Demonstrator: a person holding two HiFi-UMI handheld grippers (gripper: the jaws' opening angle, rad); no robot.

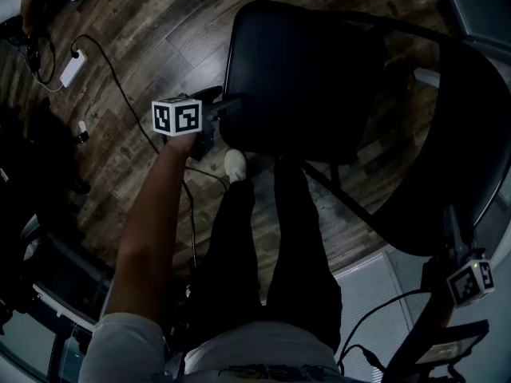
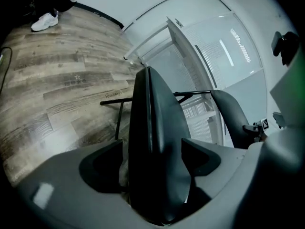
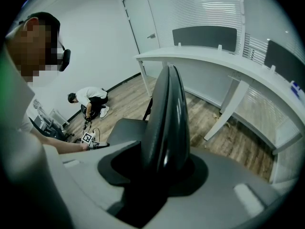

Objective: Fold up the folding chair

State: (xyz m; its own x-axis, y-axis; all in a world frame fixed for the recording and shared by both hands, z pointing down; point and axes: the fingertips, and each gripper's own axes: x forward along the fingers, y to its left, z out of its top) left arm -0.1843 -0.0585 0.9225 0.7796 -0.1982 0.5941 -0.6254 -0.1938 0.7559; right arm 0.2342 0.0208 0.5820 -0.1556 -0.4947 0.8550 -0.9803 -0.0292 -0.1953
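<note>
black seat [image 2: 155, 123] inside released left claw [image 2: 155, 163]: may swing unchecked. right claw [image 3: 164, 163] clenched on backrest [image 3: 167, 113]; slip risk.

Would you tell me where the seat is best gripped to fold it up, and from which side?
Grip the seat at its front edge, the one farthest from the backrest, coming from the front. That edge is thin and free, fits between the left gripper's open jaws, and likely gives most leverage for swinging it up.

left gripper [image 1: 230, 107]: jaws apart | right gripper [image 1: 453, 239]: clamped on backrest [image 3: 167, 113]
</note>
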